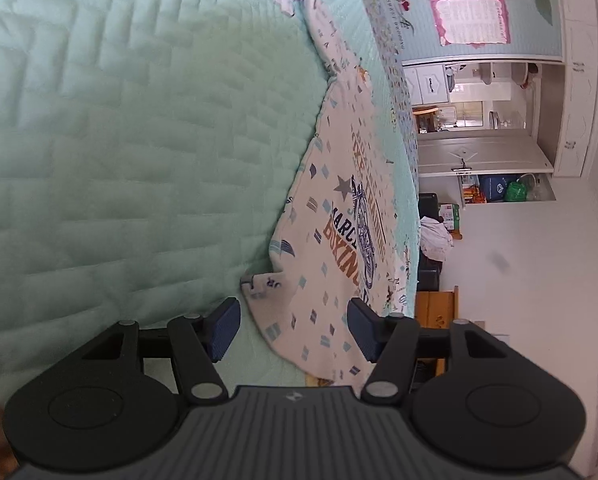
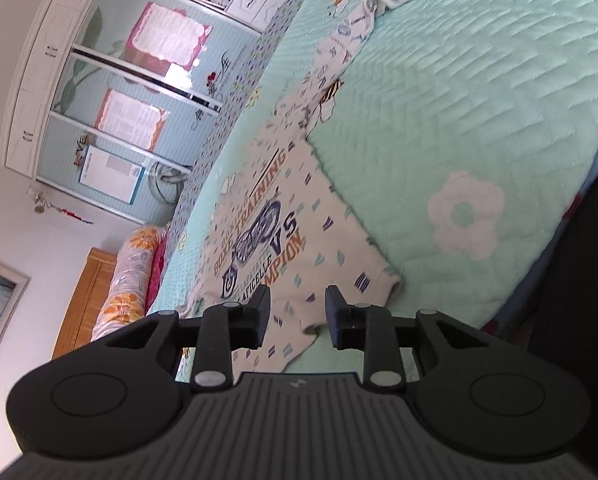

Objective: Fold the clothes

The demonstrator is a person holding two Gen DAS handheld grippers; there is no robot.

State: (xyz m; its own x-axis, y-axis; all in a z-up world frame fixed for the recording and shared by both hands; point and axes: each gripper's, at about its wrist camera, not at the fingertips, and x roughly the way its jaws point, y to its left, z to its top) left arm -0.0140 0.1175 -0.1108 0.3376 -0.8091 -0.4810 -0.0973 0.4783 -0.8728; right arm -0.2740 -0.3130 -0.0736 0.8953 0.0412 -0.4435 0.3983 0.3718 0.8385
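The shirt (image 1: 339,216) lies flat on the bed (image 1: 119,140), along the edge of the mint quilted bedspread. It is cream with small blue flecks and a boxing print in orange and navy across the chest (a motorcycle-like drawing sits in the middle of the lettering).

The left hand-held gripper (image 1: 293,330) hovers over one end of the shirt with its jaws spread wide; cloth shows in the gap between them, but neither blue pad presses on it, so it is released.

The right hand-held gripper (image 2: 297,314) hangs over the opposite end of the shirt (image 2: 283,240), jaws parted less widely, and nothing is pinched there either: the fabric lies below and between the pads, apart from them.

Further up the bed (image 2: 459,100) more printed clothes (image 2: 339,52) lie in a loose row beyond the shirt. A white flower (image 2: 465,216) is stitched into the bedspread beside the shirt. A wardrobe (image 2: 111,92) with glass doors stands past the bed.
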